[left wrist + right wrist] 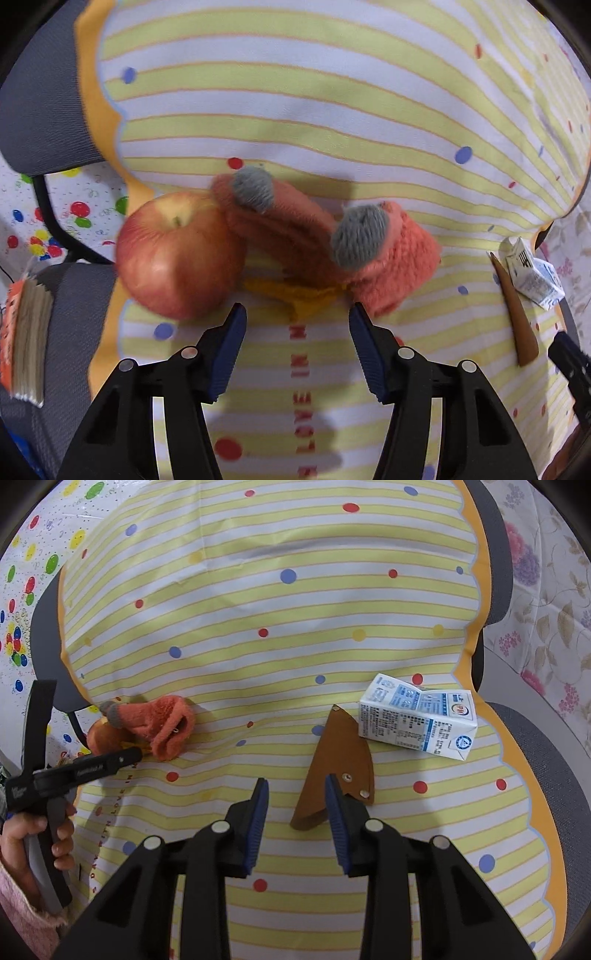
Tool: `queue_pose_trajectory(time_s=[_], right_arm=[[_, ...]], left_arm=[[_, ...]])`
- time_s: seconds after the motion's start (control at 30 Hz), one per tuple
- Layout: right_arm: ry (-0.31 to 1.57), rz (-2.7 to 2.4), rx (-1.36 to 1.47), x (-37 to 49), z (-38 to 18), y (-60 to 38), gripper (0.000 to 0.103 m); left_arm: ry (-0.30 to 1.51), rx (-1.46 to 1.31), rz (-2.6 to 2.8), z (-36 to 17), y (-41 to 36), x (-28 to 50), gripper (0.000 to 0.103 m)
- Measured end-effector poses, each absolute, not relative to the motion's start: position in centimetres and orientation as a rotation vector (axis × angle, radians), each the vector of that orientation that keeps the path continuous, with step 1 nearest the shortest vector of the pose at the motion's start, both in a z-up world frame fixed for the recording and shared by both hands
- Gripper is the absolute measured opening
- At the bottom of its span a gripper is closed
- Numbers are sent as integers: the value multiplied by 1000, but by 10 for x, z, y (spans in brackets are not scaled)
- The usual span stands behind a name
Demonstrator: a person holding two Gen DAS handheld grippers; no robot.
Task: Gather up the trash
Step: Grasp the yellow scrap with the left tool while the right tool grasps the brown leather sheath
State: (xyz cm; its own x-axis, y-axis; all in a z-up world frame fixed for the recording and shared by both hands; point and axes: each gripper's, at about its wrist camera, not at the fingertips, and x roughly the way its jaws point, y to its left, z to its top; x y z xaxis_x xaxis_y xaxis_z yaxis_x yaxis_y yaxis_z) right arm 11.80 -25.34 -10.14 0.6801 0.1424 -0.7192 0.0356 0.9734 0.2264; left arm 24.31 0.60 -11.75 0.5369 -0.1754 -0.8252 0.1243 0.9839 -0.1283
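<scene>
Left wrist view: the left gripper hovers with jaws apart and empty, just short of an orange knitted glove lying against an apple on the striped cloth.

Right wrist view: the right gripper is likewise apart and empty, above a brown leather sheath. The flattened milk carton, the evident trash, lies just beside the sheath, uncollected. Judged: collection not begun.

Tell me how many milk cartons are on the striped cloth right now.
1. The milk carton lies flattened near the cloth's right edge, beside the brown sheath. None other shows.
</scene>
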Motion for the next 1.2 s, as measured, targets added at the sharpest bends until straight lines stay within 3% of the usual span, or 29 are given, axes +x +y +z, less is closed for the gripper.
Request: queue_pose_trajectory(time_s=[0.13,0.2,0.3,0.63,0.8,0.9,1.07,1.13,1.2], right_arm=[[834,54,235,118,-106,-258,32],[840,53,235,115,-107,-260,32],[841,49,241,108,-106,-263,32],[843,-15,286,76,-107,-288,34],[854,-12,319,79,-111,-294,45],[866,10,298,91,-114,-286,60],[906,36,294,125,-126,-276,60],[925,34,287,139,-131,-273,69],[951,26,282,154,-137,-270,70]], left_arm=[[1017,-60,-158,-126,7,260,49],[1020,-79,-195,-123,7,258,21],[990,-44,-231,-115,3,239,12],[886,41,-380,-90,-12,134,10],[815,96,-415,-77,-51,120,10],[820,77,-431,-77,-64,123,10],[837,63,-410,-83,-69,131,10],[846,60,-401,-87,-68,133,10],[855,59,-395,-90,-68,135,10]])
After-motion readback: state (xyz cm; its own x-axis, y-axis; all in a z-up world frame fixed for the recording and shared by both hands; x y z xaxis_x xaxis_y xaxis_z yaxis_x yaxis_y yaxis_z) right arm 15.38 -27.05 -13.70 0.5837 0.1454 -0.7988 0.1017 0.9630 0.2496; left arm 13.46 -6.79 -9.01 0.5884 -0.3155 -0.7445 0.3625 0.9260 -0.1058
